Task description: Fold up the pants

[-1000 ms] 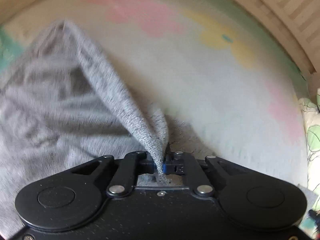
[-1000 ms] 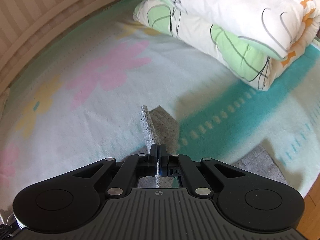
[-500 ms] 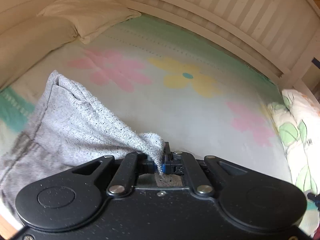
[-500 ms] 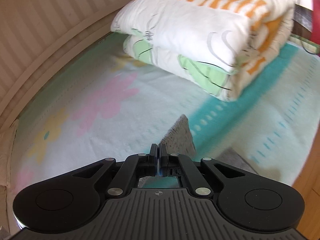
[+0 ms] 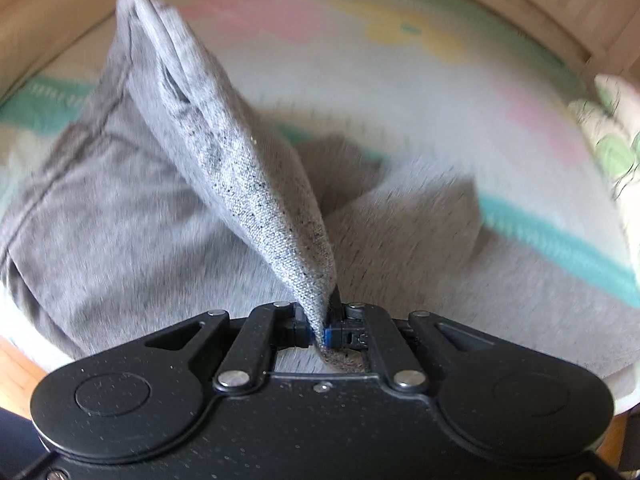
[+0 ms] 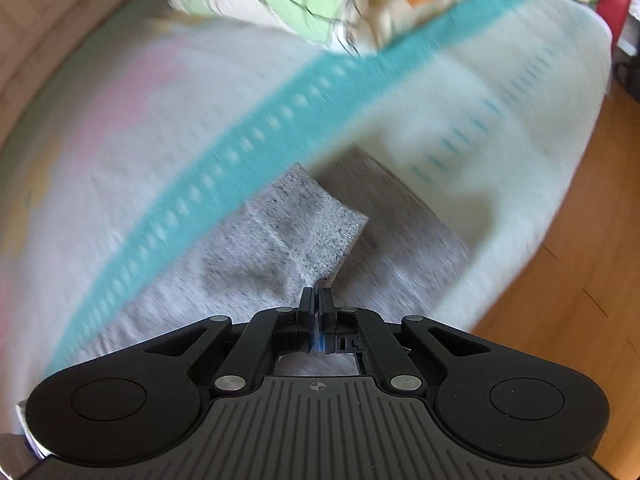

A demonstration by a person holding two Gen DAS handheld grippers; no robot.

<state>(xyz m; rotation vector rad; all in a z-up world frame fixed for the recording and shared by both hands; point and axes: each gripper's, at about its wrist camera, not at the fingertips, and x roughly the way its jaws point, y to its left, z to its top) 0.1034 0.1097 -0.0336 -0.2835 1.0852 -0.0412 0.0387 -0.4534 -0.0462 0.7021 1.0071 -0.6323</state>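
Pinching 1 grey pants (image 5: 248,184), left gripper (image 5: 320,320) clamped, right gripper (image 6: 317,300) clamped, 1 blanket (image 6: 140,128)

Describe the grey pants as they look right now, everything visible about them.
The pants are light heather-grey knit, soft and speckled, with a stitched seam down one side. Most of the cloth lies spread on the flowered blanket near the bed's edge. Two parts are lifted: the left gripper is shut on a tented fold rising to a peak, and the right gripper is shut on a hemmed corner. Motion blur hides finer detail.
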